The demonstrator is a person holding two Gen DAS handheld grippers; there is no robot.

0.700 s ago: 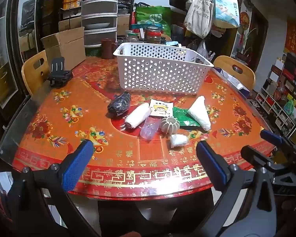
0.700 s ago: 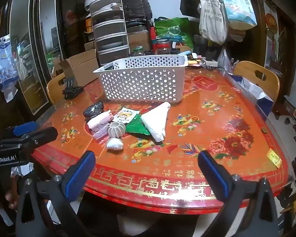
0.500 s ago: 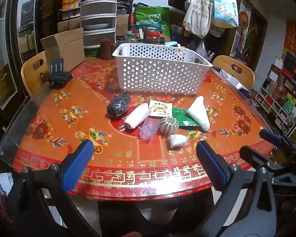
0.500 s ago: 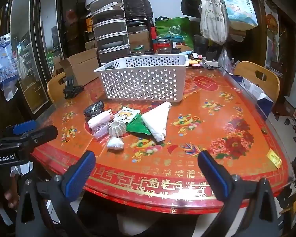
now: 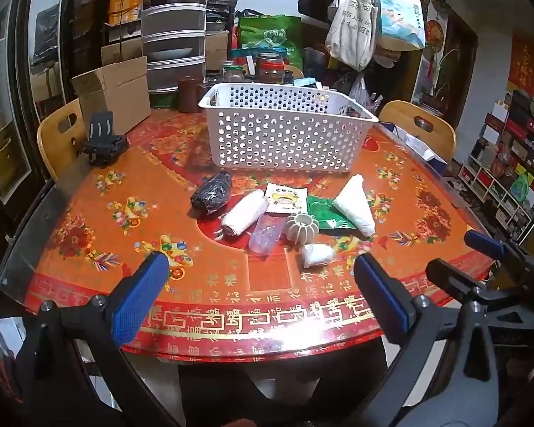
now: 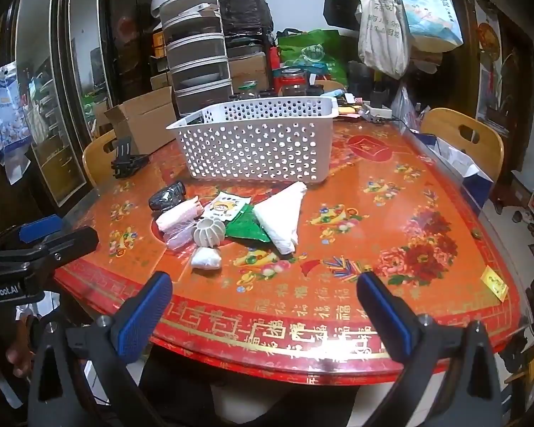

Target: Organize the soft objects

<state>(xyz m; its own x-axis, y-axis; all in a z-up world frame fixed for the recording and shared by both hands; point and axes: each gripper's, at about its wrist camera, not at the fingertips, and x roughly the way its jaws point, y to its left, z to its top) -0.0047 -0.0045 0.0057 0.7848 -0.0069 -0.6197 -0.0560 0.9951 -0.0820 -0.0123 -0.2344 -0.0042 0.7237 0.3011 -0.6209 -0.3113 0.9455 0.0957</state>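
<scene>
We hold our left claw [image 5: 260, 284] and our right claw [image 6: 263, 297] over the near edge of the red patterned bench [image 5: 89, 213], both spread wide apart with nothing between the blue pads. Ahead of both claws lies a cluster of soft things: a black bundle [image 5: 211, 194] farthest left, a white roll [image 5: 244, 211], a cartoon packet [image 5: 286, 197], a green pouch [image 5: 324, 211], a white triangular bag [image 5: 354, 204], a ribbed round piece [image 5: 302, 227], and nearest us a small white wad [image 5: 317, 254]. Beyond the cluster stands the white perforated basket [image 5: 284, 135]. From our right claw, the cluster sits ahead and to the left
</scene>
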